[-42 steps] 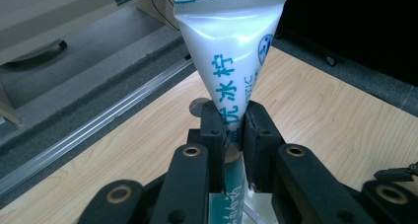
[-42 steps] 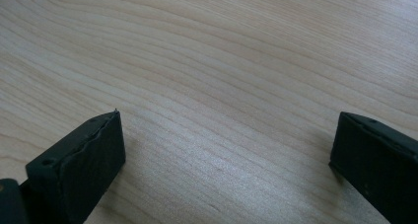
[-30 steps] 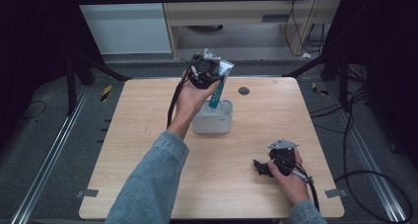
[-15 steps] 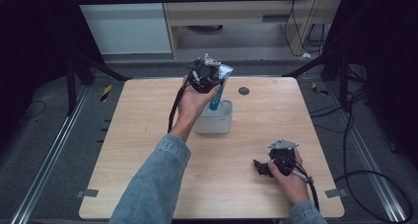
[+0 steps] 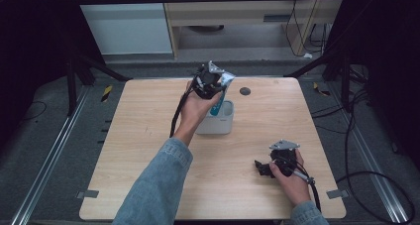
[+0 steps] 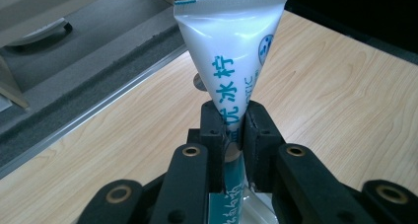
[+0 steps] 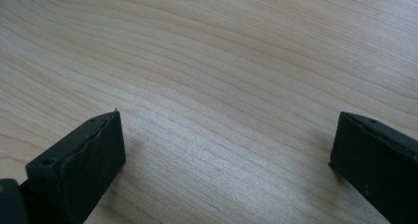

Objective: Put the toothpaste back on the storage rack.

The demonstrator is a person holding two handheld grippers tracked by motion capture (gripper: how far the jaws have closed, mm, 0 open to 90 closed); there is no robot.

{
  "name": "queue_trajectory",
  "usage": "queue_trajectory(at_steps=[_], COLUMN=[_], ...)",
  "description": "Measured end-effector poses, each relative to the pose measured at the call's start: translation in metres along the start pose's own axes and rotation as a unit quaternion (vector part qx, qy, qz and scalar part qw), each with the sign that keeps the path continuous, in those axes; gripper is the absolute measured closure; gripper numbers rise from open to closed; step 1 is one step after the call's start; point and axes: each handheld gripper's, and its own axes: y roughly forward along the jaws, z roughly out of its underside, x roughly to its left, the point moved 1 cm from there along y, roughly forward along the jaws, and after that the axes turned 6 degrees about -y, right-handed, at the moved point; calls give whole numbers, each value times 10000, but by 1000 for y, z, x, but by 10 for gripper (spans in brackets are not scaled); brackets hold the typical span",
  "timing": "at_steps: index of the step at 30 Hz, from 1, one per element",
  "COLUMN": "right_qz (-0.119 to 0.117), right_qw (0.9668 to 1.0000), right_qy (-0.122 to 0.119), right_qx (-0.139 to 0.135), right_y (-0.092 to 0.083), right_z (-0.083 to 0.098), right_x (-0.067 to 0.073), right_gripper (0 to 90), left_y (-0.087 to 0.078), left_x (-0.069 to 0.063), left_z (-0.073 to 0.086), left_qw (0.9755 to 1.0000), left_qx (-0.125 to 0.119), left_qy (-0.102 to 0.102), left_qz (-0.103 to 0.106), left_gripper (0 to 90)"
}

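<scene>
My left gripper [image 5: 212, 86] is shut on a white and teal toothpaste tube [image 5: 220, 95], held over a white cup-like holder [image 5: 217, 120] in the middle of the table. The tube's lower end dips into the holder. In the left gripper view the jaws pinch the tube [image 6: 231, 61] at its narrow part, the flat crimped end pointing up, and the left gripper [image 6: 232, 130] is closed tight on it. My right gripper [image 5: 261, 167] rests low near the table's front right, jaws wide apart. In the right gripper view the right gripper [image 7: 226, 150] has only bare wood between its fingers.
A small dark round disc [image 5: 244, 91] lies on the wooden table [image 5: 148, 136] behind the holder. Black frame legs and cables stand on the floor around the table. A low cabinet is beyond the far edge.
The left hand has come down a little with the tube, bringing its lower end deeper into the white holder. The right hand has kept still.
</scene>
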Motion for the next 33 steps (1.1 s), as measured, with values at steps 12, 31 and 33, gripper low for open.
queue_trajectory(at_steps=[12, 31, 33], right_qz=[2, 3, 0], right_qw=[10000, 10000, 10000], right_qy=[-9, -3, 4], right_qx=[-9, -9, -4], right_y=[0, 0, 0], right_z=[0, 0, 0], right_x=[0, 0, 0], right_gripper=[4, 4, 4], left_y=[4, 10, 10], left_x=[3, 3, 3], left_z=[12, 28, 30], left_qw=[10000, 9997, 9997], left_qx=[45, 209, 231], left_qy=[-45, 95, 85], left_qz=[56, 83, 84], left_gripper=[800, 799, 799])
